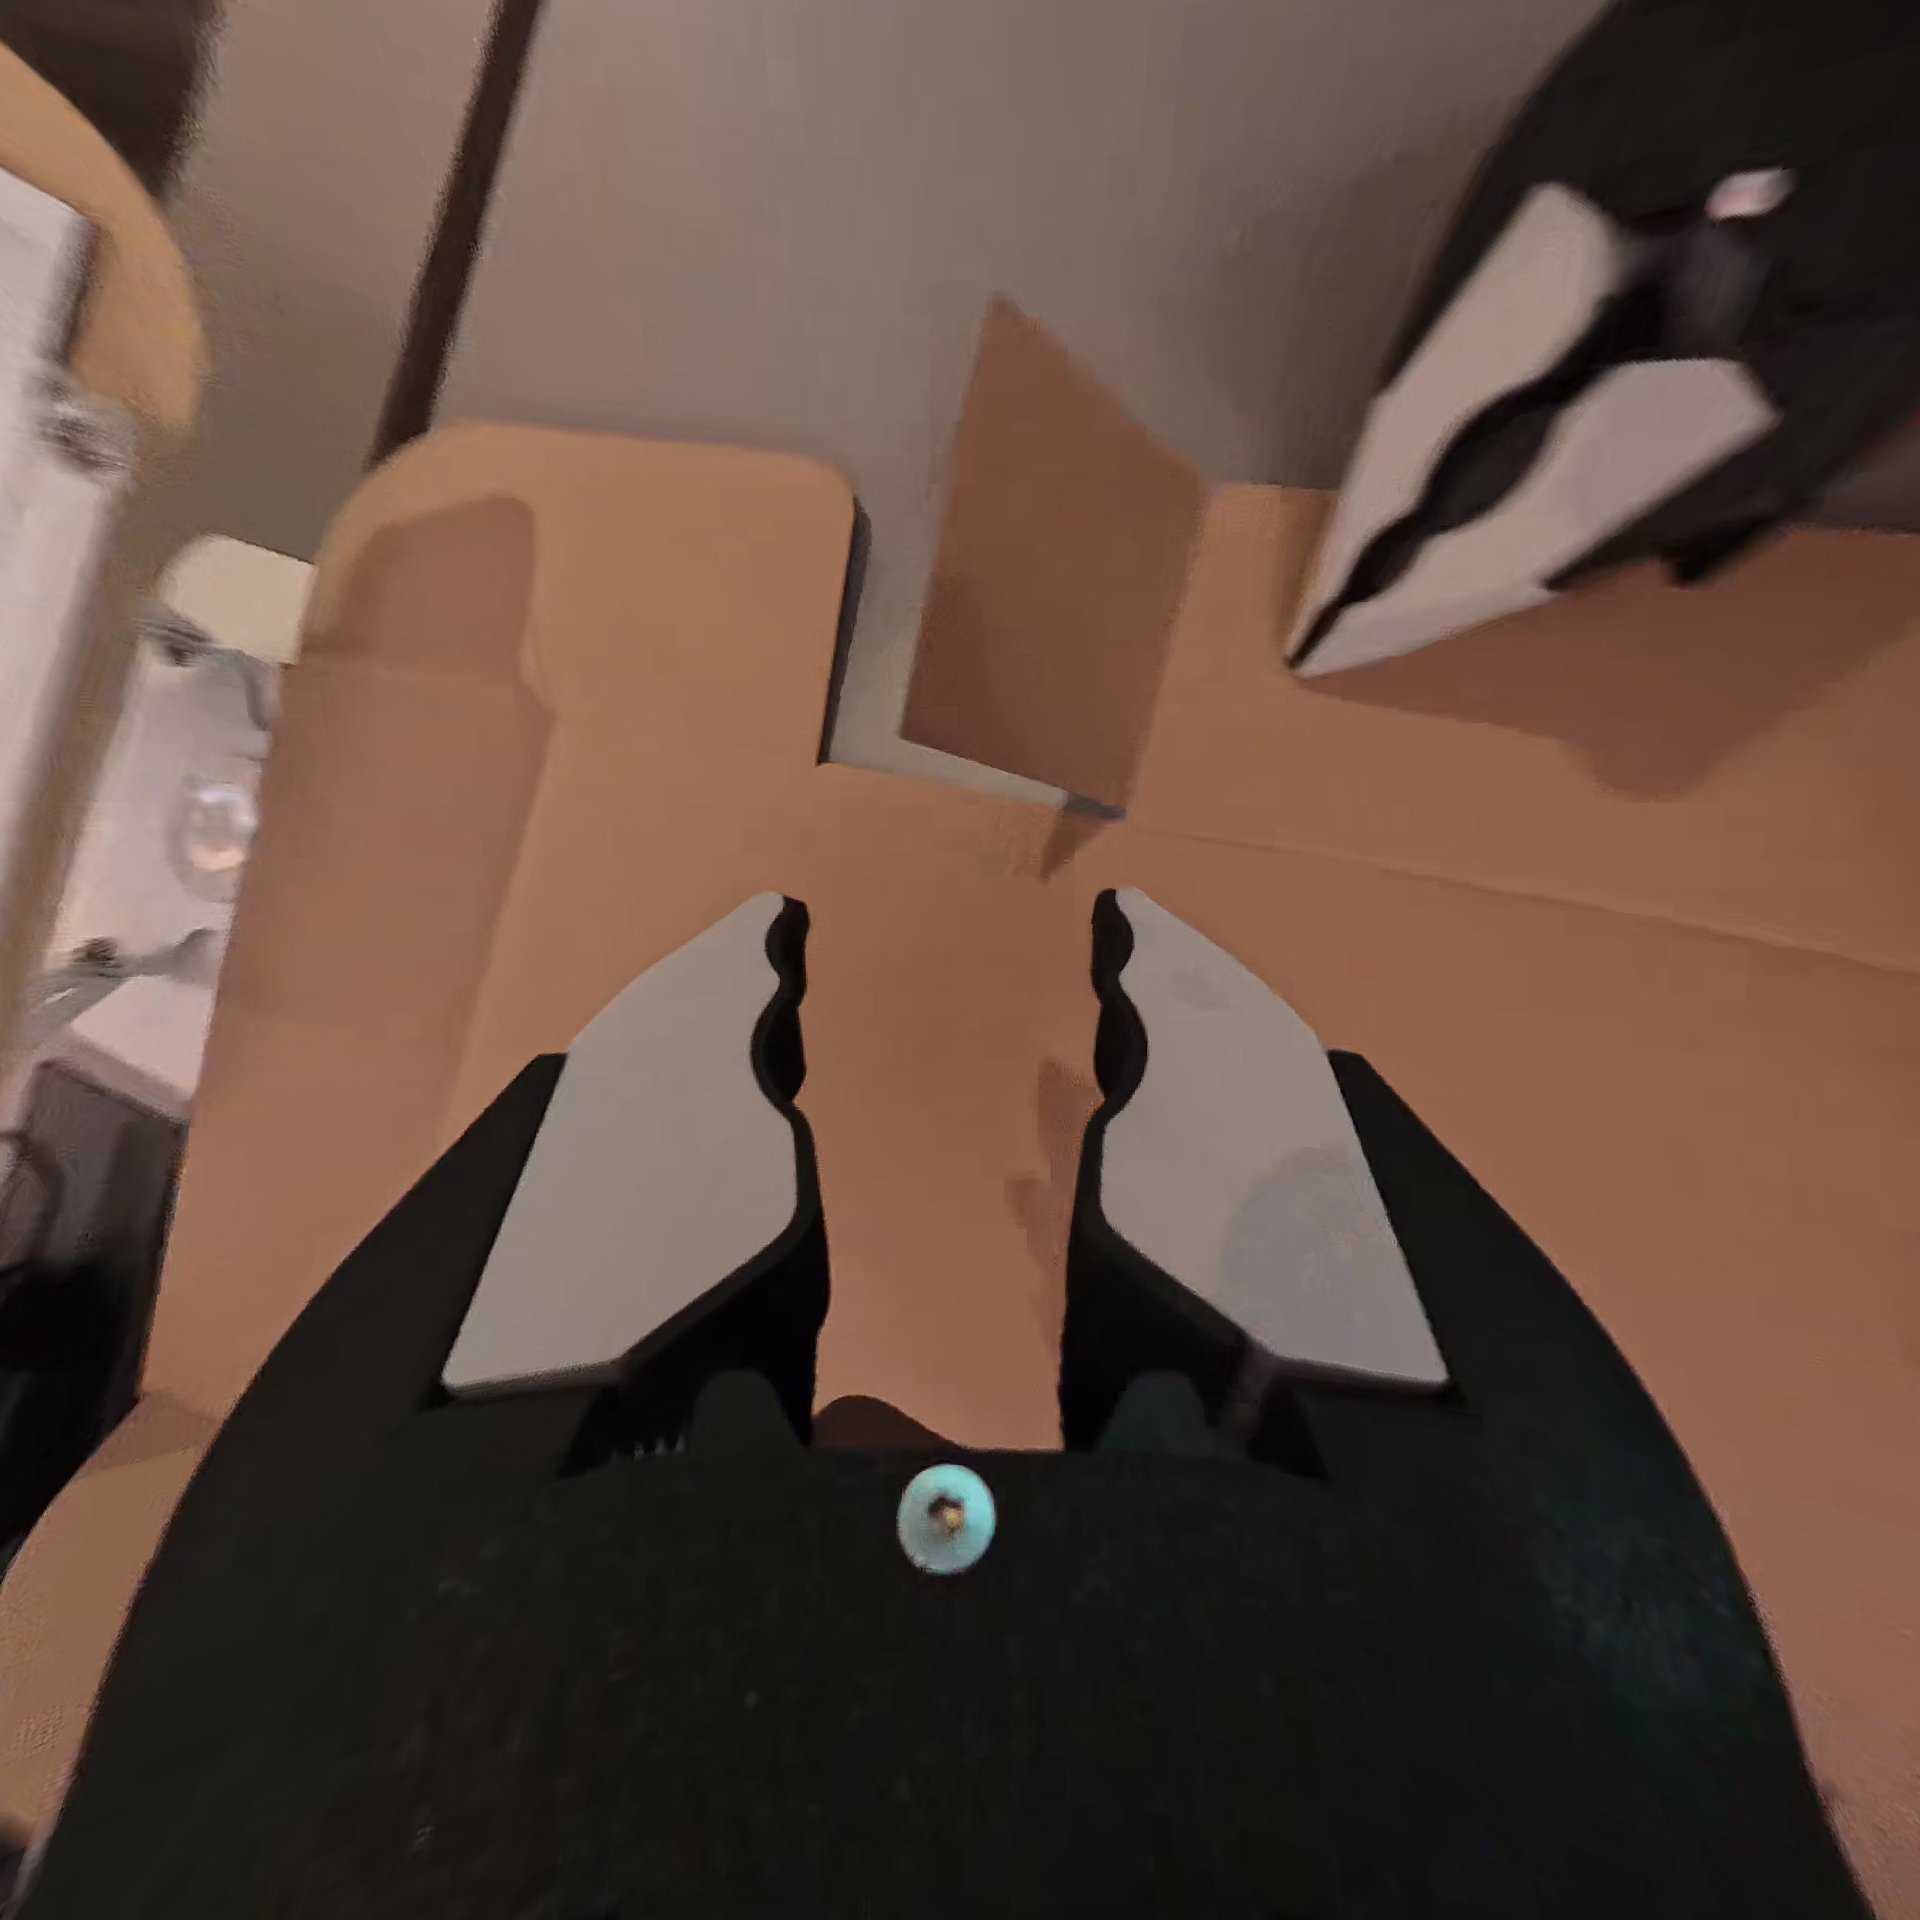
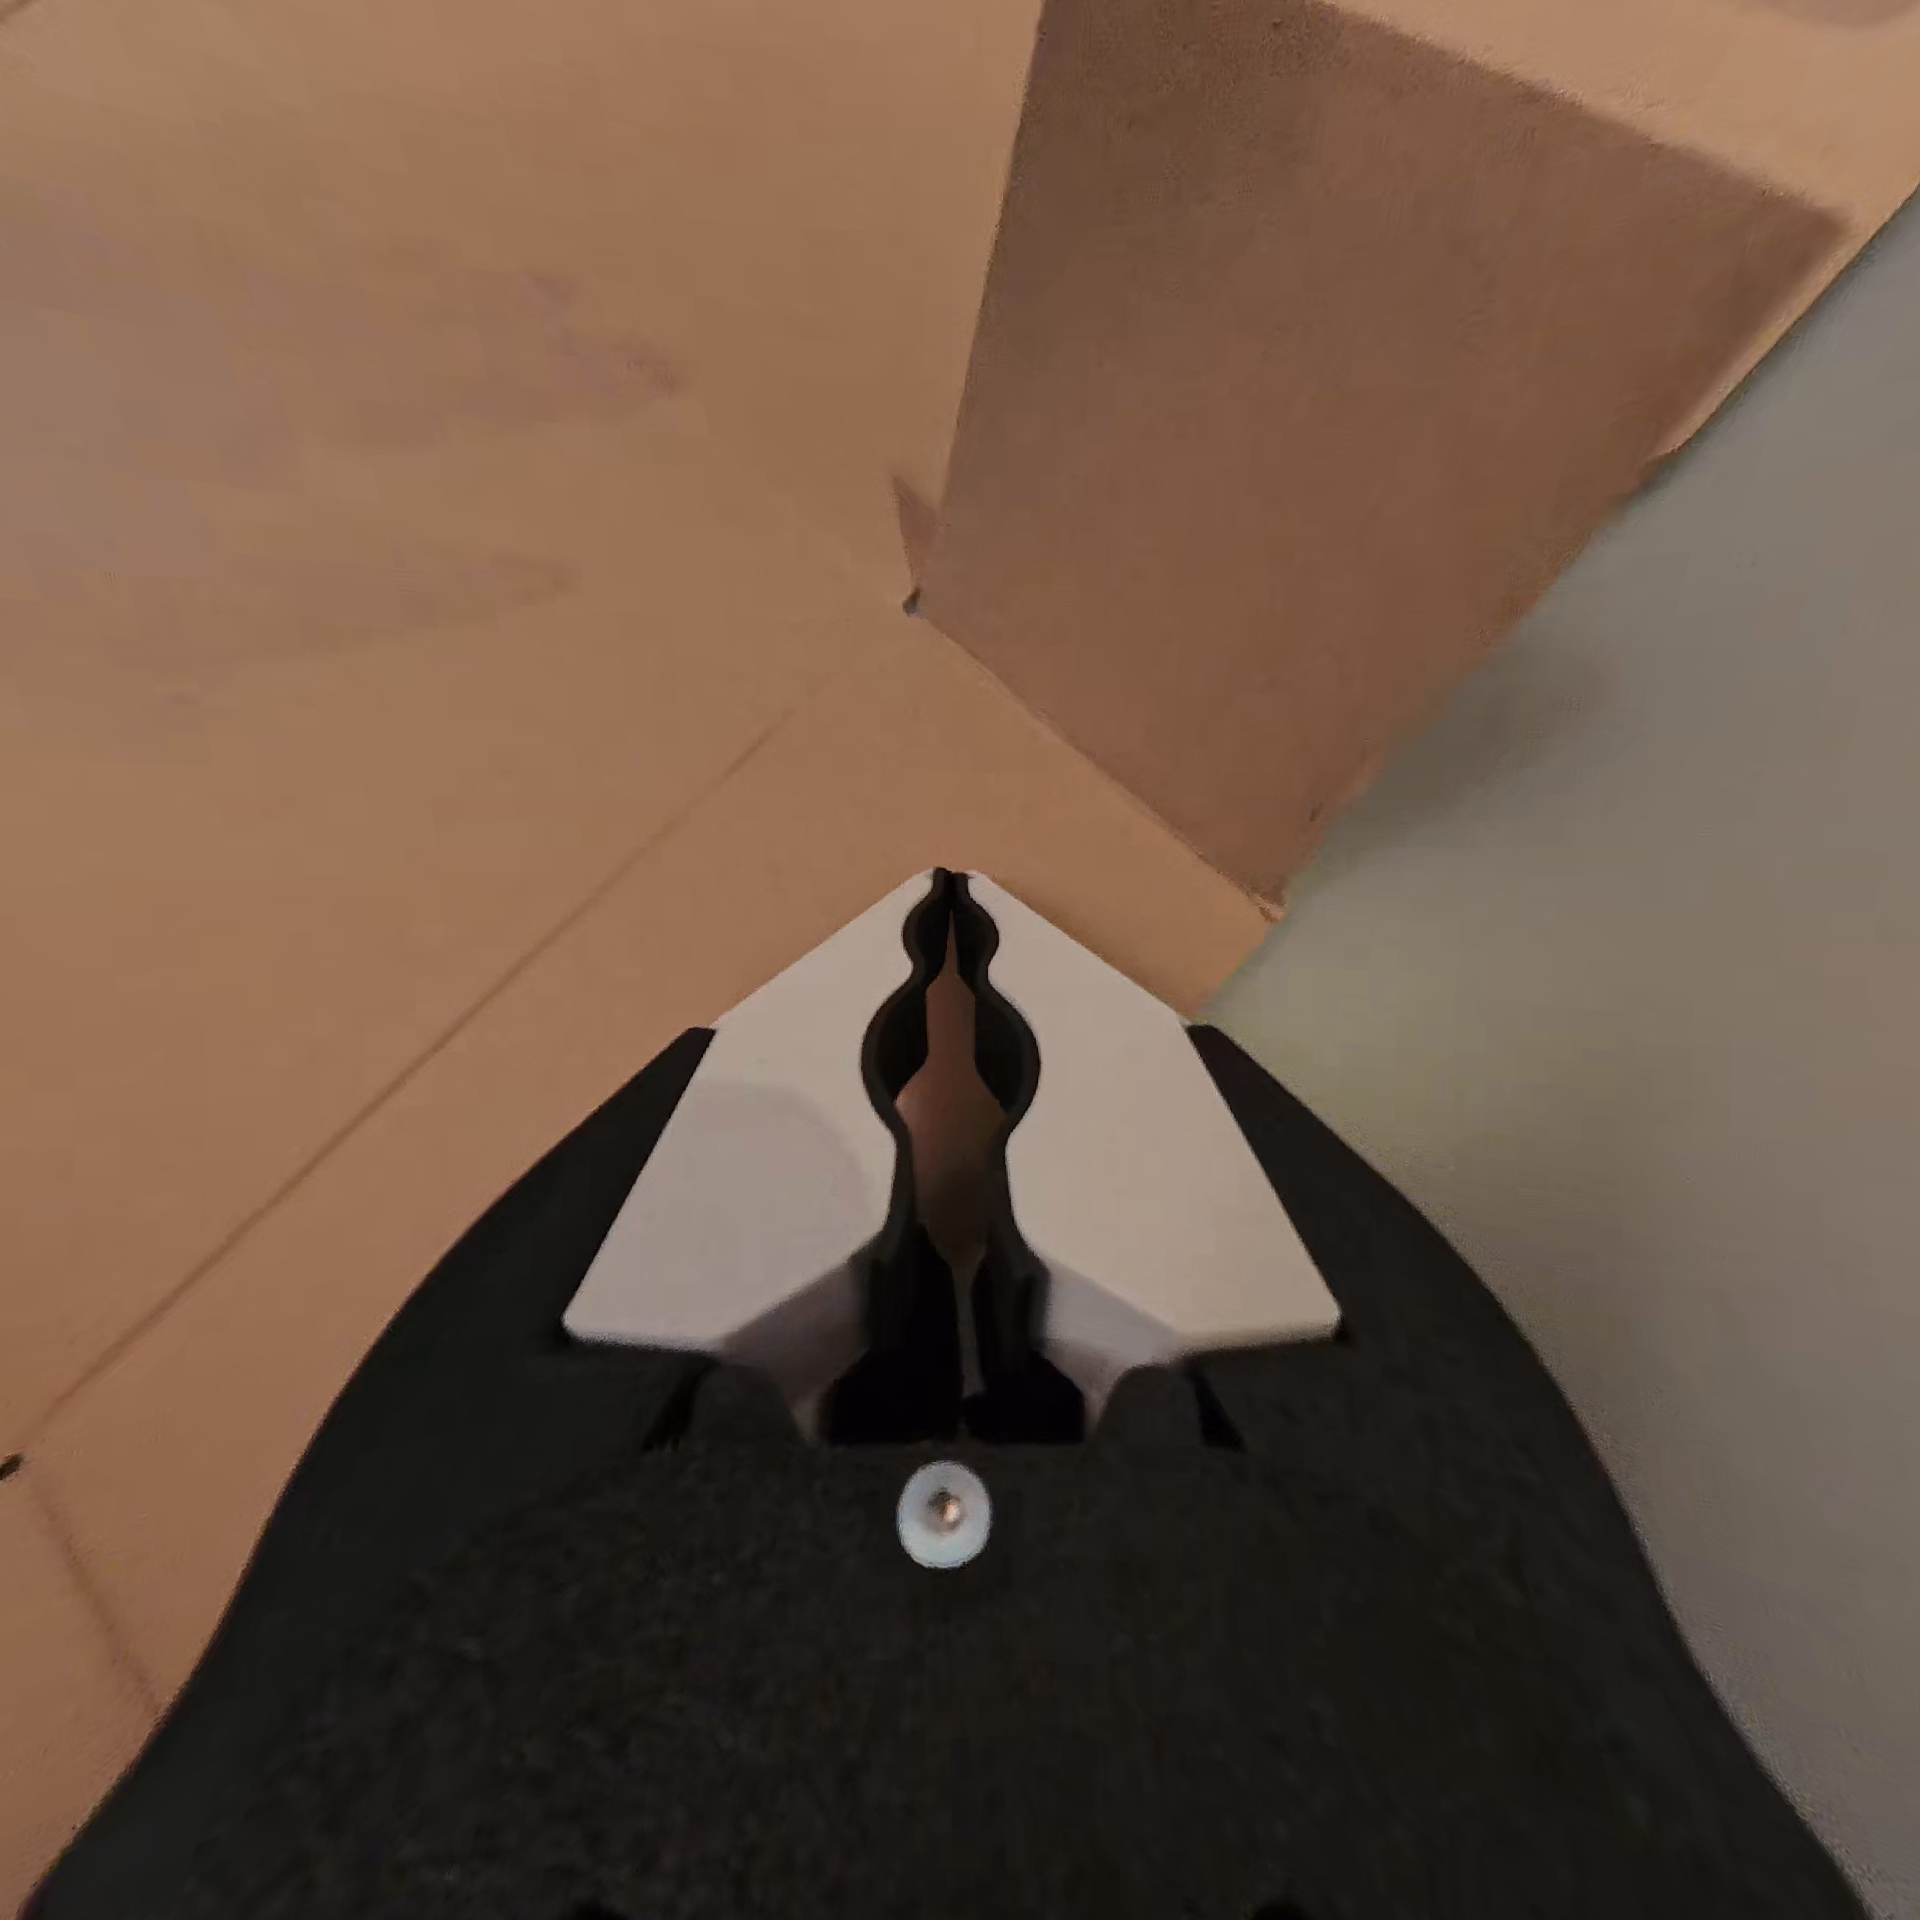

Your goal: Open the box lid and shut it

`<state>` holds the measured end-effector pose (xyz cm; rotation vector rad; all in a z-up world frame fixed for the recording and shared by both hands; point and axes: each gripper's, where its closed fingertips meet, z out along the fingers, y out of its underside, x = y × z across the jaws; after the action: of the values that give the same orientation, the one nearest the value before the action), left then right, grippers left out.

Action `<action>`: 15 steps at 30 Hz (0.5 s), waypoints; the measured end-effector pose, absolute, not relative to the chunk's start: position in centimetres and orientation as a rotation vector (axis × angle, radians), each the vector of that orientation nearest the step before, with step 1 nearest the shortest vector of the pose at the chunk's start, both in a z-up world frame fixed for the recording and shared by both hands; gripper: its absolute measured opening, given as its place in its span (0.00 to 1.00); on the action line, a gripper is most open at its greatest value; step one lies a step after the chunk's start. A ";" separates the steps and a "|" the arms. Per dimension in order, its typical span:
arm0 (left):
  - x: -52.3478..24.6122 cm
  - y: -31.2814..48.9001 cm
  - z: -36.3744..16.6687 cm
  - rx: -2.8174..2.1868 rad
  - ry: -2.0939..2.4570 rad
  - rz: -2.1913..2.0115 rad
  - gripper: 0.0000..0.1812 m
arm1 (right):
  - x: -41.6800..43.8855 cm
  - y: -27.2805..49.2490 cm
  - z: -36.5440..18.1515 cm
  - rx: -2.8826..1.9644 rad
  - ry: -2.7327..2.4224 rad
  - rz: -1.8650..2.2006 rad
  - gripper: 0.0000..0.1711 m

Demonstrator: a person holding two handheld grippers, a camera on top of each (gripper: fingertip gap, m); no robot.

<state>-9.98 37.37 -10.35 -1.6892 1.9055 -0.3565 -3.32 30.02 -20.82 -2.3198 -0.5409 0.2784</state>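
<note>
The left gripper (image 1: 948, 914) hung with its 2 grey fingers (image 1: 665, 1143) spread apart and nothing between them, poised over the brown cardboard box lid (image 1: 1455, 1039), which lay flat and wide beneath it. The right gripper (image 2: 951, 878) had its fingertips pressed together, close over the same cardboard; whether they pinched any board I could not tell. In the left wrist view it showed at the upper right, its tip near the lid's far edge. A small side flap (image 1: 1049, 582) stood upright between the 2 grippers, and a rounded tab (image 1: 582, 582) lay to the left. Beyond the cardboard was a pale grey tabletop (image 2: 1662, 935).
</note>
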 end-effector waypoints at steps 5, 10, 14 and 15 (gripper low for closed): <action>-4.1 37.5 -14.5 -1.729 1.989 -0.586 0.28 | -3.3 30.1 -21.3 -2.306 -0.553 0.183 0.00; -2.9 37.8 -15.1 -1.654 1.988 -0.527 0.10 | -3.3 30.1 -21.3 -2.247 -0.521 0.197 0.00; -4.2 33.9 -13.7 -1.504 2.040 -0.703 0.01 | -3.3 30.1 -21.4 -2.260 -0.509 0.225 0.00; -4.5 32.9 -13.7 -1.456 2.050 -0.688 0.01 | -3.3 30.1 -21.4 -2.255 -0.507 0.227 0.00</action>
<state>-4.49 32.91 -13.74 -1.4560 2.0504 -0.6882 -3.29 30.12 -21.35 -2.2546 -0.5068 0.2269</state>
